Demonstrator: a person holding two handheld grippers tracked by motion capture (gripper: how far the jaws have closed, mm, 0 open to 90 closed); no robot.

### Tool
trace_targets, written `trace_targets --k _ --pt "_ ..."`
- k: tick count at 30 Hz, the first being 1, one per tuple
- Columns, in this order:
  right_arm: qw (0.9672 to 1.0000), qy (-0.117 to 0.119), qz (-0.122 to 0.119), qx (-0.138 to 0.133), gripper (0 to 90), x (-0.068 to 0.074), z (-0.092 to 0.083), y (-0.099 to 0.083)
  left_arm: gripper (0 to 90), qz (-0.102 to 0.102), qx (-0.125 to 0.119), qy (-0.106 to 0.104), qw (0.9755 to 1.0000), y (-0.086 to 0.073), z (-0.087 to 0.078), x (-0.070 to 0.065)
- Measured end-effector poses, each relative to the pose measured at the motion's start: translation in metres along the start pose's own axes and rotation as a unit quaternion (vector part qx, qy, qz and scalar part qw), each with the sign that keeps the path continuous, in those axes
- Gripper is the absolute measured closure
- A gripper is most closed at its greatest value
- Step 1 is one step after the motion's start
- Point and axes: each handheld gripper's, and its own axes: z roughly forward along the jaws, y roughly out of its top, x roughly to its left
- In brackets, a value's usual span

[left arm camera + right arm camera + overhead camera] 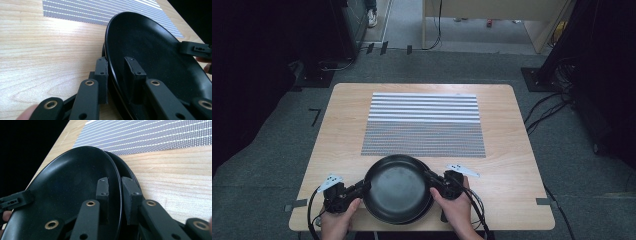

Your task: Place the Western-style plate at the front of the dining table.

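A black plate [397, 187] lies near the table's front edge, on top of a second black plate [426, 210] whose rim peeks out at the lower right. My left gripper [364, 186] is shut on the top plate's left rim, one jaw inside the dish and one outside. On the opposite rim my right gripper [432, 180] is shut the same way. The left gripper view has its gripper [116, 67] astride the plate [155, 50]. In the right gripper view that gripper [115, 186] straddles the plate [70, 177], with the lower plate [125, 167] just behind the rim.
A striped grey-and-white placemat [424, 125] covers the middle and far part of the wooden table [342, 130]. Dark carpet surrounds the table, with cables on the floor at the right [552, 110]. Bare wood lies left and right of the plates.
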Motion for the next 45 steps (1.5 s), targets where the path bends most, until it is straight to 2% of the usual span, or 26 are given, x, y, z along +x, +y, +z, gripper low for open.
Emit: trace_targets --k 2,5,10,14,22,29,33,35,37,39,40,41,43,45 --pt "0.9999 -0.004 0.011 0.0 83.4 -0.002 0.0 0.0 74.8 -0.009 0.001 -0.005 0.9999 0.0 0.0 0.001" --pt "0.9994 0.006 0.035 -0.006 84.3 -0.005 0.0 0.0 75.8 -0.022 0.003 -0.014 0.9997 0.0 0.001 0.003" --pt "0.9973 0.028 0.068 -0.009 85.3 -0.009 0.0 0.001 77.0 -0.024 0.005 -0.022 0.9995 0.003 0.0 0.004" --pt "0.9972 0.035 0.066 -0.011 85.4 -0.01 0.0 0.001 76.9 -0.016 0.0 -0.011 0.9998 0.005 0.0 0.003" --pt "0.9967 0.051 0.061 0.015 84.5 -0.004 0.006 -0.005 79.4 -0.028 -0.018 -0.011 0.9994 0.009 -0.013 0.011" --pt "0.999 0.033 0.028 0.01 82.6 0.0 0.008 -0.006 77.5 -0.017 -0.01 -0.005 0.9998 0.007 -0.009 0.01" --pt "0.9981 0.046 0.027 0.03 77.8 -0.002 0.013 -0.005 77.0 -0.007 -0.01 -0.004 0.9999 0.007 -0.009 0.009" --pt "0.9984 0.043 0.023 0.029 77.9 -0.001 0.013 -0.006 77.0 -0.007 -0.01 -0.006 0.9999 0.006 -0.009 0.01" --pt "0.9977 0.046 0.04 0.03 80.1 -0.003 0.013 -0.005 77.1 -0.01 -0.01 -0.009 0.9999 0.006 -0.009 0.01" --pt "0.9945 0.059 0.081 0.03 82.5 -0.007 0.012 -0.005 77.5 -0.016 -0.01 -0.013 0.9997 0.006 -0.009 0.01" --pt "0.9934 0.063 0.091 0.03 82.9 -0.009 0.011 -0.005 78.0 -0.023 -0.011 -0.017 0.9995 0.005 -0.009 0.011" --pt "0.9927 0.064 0.098 0.031 83.2 -0.009 0.011 -0.005 78.6 -0.035 -0.013 -0.025 0.999 0.005 -0.008 0.012" --pt "0.9918 0.068 0.107 0.022 84.0 -0.01 0.009 -0.006 79.5 -0.043 -0.014 -0.035 0.9983 0.004 -0.008 0.014" --pt "0.9893 0.081 0.121 0.011 84.5 -0.013 0.006 -0.006 80.9 -0.053 -0.017 -0.049 0.9973 0.006 -0.008 0.015"
